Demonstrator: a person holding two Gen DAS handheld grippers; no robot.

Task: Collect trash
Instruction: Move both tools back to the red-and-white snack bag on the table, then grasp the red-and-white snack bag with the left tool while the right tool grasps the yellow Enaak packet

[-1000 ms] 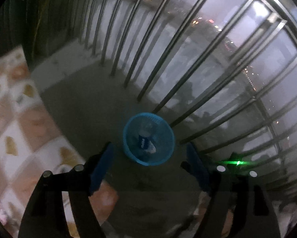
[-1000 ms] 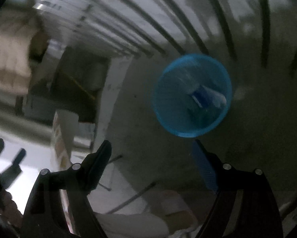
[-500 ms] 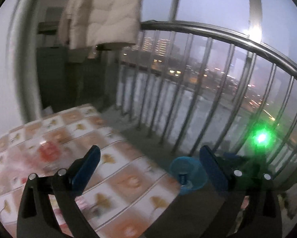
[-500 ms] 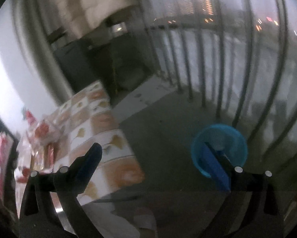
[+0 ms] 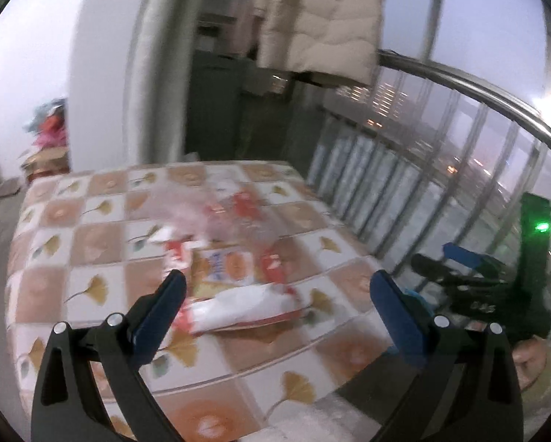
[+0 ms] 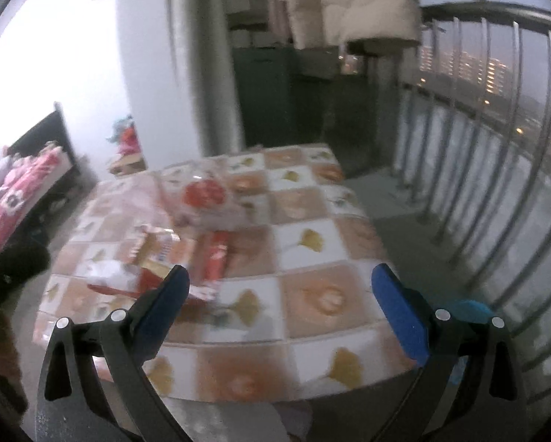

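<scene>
Snack wrappers litter the tiled bench, at 11 o'clock of the left tool. Both it and the right tool gape wide, empty; next step: picking 1 wrapper.

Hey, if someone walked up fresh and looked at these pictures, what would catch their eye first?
Probably the heap of red and white wrappers strewn over the middle of the table, whose cloth is checked with leaf prints. Next, the metal railing along the right with city lights behind it, and the pale padded coat hanging above the far end. Both the left gripper and the right gripper hover open and empty before the table.
</scene>
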